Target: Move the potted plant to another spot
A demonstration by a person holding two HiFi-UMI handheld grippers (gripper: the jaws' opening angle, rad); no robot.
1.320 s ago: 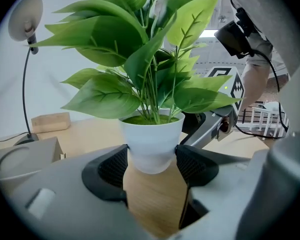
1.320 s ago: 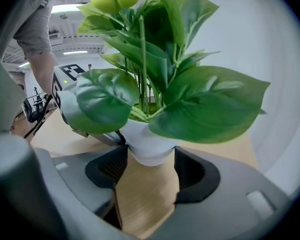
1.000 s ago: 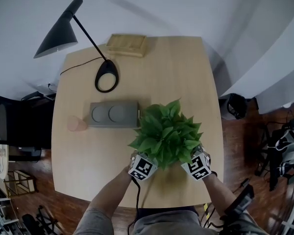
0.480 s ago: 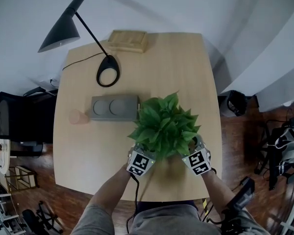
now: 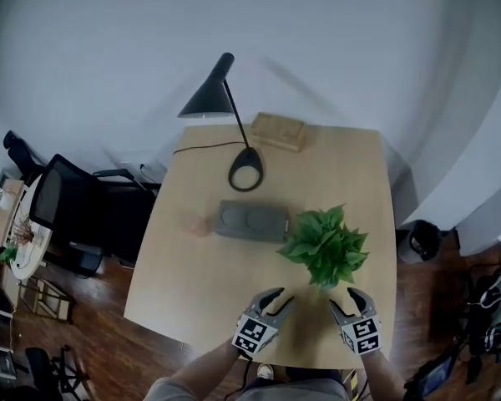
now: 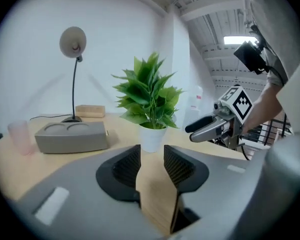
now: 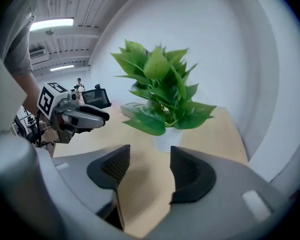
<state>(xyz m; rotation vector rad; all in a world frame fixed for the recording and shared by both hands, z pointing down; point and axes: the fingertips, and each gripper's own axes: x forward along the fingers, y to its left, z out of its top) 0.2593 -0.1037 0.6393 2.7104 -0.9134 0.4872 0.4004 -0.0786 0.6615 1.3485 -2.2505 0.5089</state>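
Two tongs hover over the near edge of the bench [image 5: 192, 274] in the head view. The left tongs [image 5: 277, 299] and the right tongs [image 5: 344, 303] are side by side, and neither is touching anything. The potted plant [image 5: 324, 247] stands on the right half of the bench, just beyond them and clear of both. Left of it lies a grey block [image 5: 252, 221] with two round recesses, and a pink cup [image 5: 201, 224] stands at that block's left end. A desk lamp [image 5: 245, 172] stands farther back, with a wooden box [image 5: 277, 131] at the far edge to its right. An office chair [image 5: 67, 215] is on the floor to the left.

In the left gripper view, the left tongs [image 6: 152, 156] have just been closing. Their jaws stand a narrow gap apart, with only bare bench between them. The plant's white pot [image 6: 152, 138] stands upright past the tips, apart from them. The right tongs [image 6: 196, 130] show at the right.

In the right gripper view, the right tongs [image 7: 150, 159] have just closed slightly. Their jaws are wider apart, with nothing between them. The plant [image 7: 162, 89] is beyond the tips and the left tongs [image 7: 92, 118] are at the left.
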